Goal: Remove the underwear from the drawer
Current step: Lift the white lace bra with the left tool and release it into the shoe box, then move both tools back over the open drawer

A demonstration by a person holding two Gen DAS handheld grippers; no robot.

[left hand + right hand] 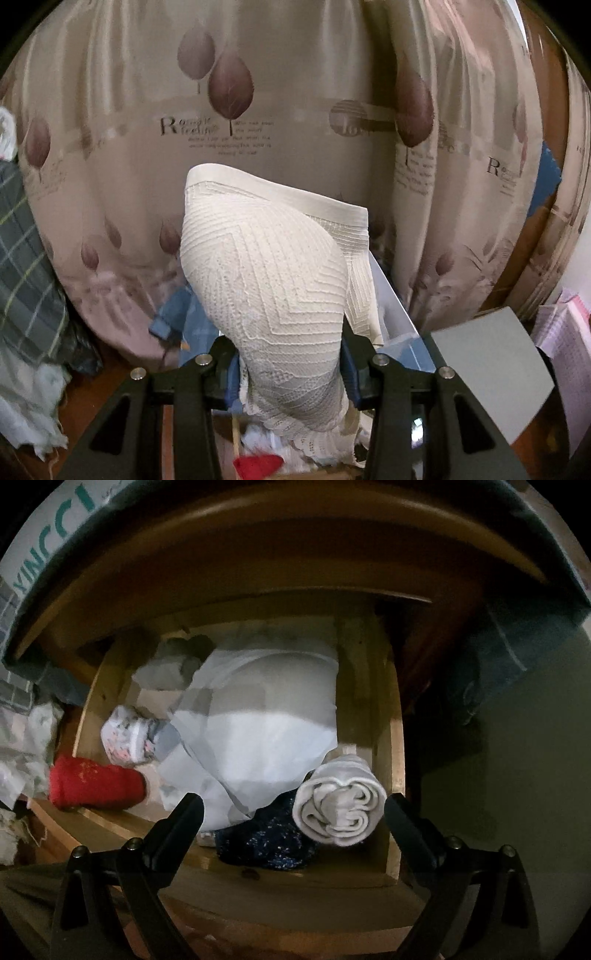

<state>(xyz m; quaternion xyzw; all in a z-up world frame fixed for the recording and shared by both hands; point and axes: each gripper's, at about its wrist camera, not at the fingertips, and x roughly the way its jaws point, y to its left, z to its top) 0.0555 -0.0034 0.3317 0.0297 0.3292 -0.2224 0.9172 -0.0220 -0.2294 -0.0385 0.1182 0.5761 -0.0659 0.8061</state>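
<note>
Your left gripper (pixel 290 363) clamps the cream underwear (pixel 266 258), lifted before the curtain (pixel 295 110); a loose pinch could let it slip. Your right gripper (pixel 293 808) gapes empty above the drawer (pixel 393 738)

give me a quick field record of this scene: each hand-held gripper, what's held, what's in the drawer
left hand-held gripper: shut on the cream underwear, lifted in front of a leaf-print curtain
right hand-held gripper: open, empty, pointing down into the drawer
drawer: wooden, open
drawer contents: rolled cream cloth at front right, white sheet in the middle, red roll at left, dark blue speckled item at front, patterned white roll
task state: one piece out of the drawer, not yet set down
</note>
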